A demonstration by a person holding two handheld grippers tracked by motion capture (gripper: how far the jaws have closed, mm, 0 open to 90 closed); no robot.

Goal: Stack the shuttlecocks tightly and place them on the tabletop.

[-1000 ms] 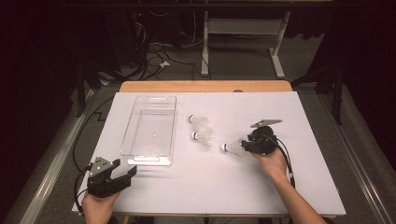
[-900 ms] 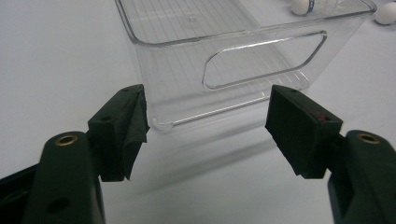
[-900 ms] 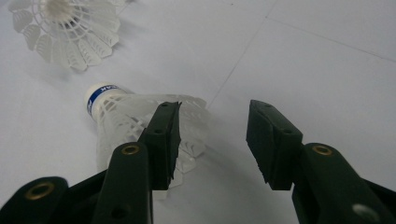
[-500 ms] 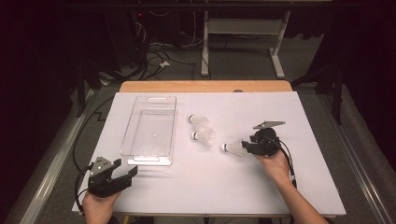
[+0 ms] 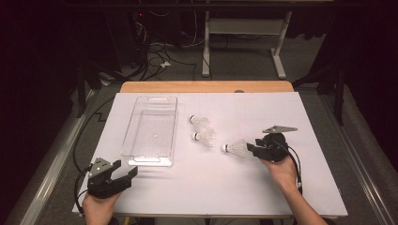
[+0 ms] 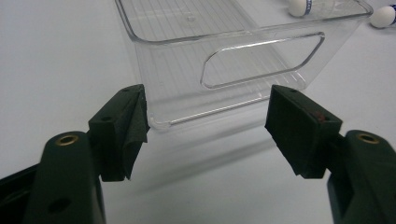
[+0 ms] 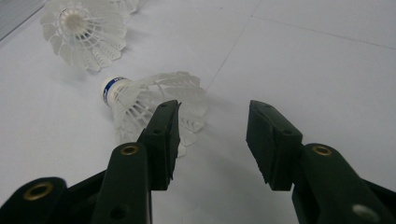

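Since the earlier frame, the right gripper has edged slightly leftward. Its half-open jaws hold nothing; the nearest shuttlecock lies just beyond one pad, seemingly untouched. Left gripper: jaws wide, facing the clear plastic tray. Farther off, two shuttlecocks.

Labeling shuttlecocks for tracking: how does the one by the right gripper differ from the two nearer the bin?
The near shuttlecock lies alone just ahead of the right gripper, whose open jaws are not around it; the shuttlecock pair lies side by side between it and the clear bin. Its cork points toward the bin side, as theirs do. All three are white, feather-skirted, lying on their sides on the table.
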